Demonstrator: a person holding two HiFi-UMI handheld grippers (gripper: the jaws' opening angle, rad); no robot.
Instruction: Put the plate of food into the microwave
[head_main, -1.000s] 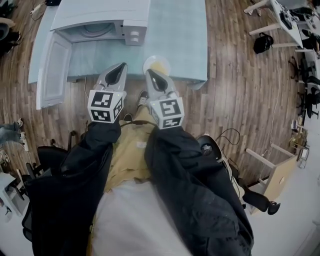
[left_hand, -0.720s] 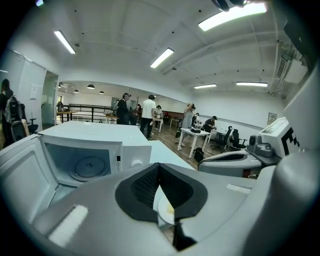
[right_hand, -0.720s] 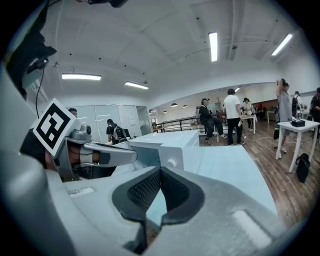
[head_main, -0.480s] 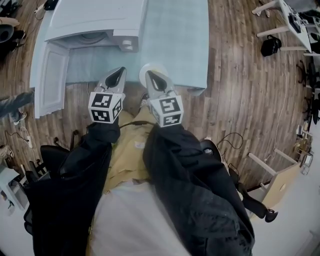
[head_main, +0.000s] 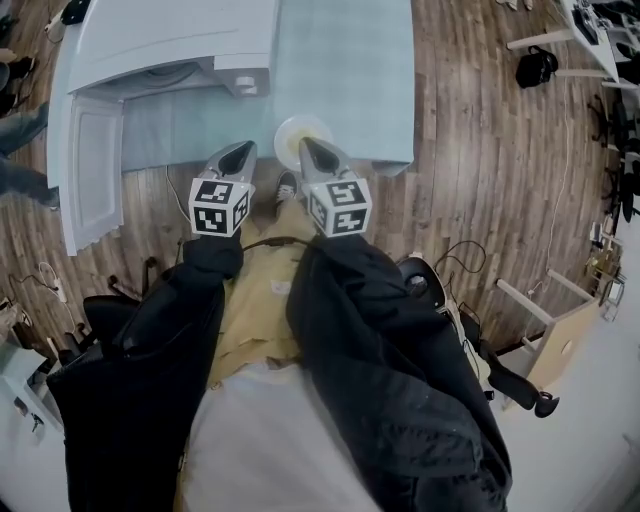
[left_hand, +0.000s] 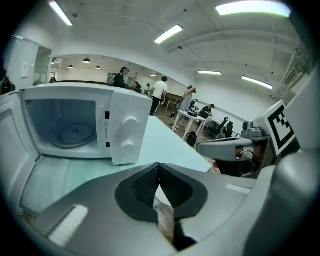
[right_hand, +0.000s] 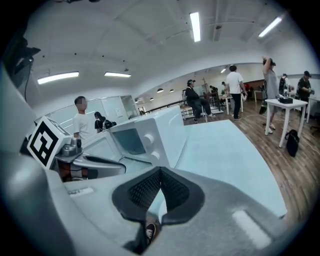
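Left gripper (head_main: 240, 152) and right gripper (head_main: 309, 147): both pairs of jaws together, holding nothing. Plate of food (head_main: 289, 131) on tabletop (head_main: 350, 70), just ahead of the right jaws; open microwave (head_main: 170, 40) beyond the left jaws.

Wood-plank floor (head_main: 480, 150); smooth white plastic microwave (head_main: 170, 35); matt pale-blue table (head_main: 345, 70).

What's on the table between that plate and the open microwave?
Nothing. In the head view, only bare pale-blue table lies between the plate at the near edge and the microwave, whose door stands open.
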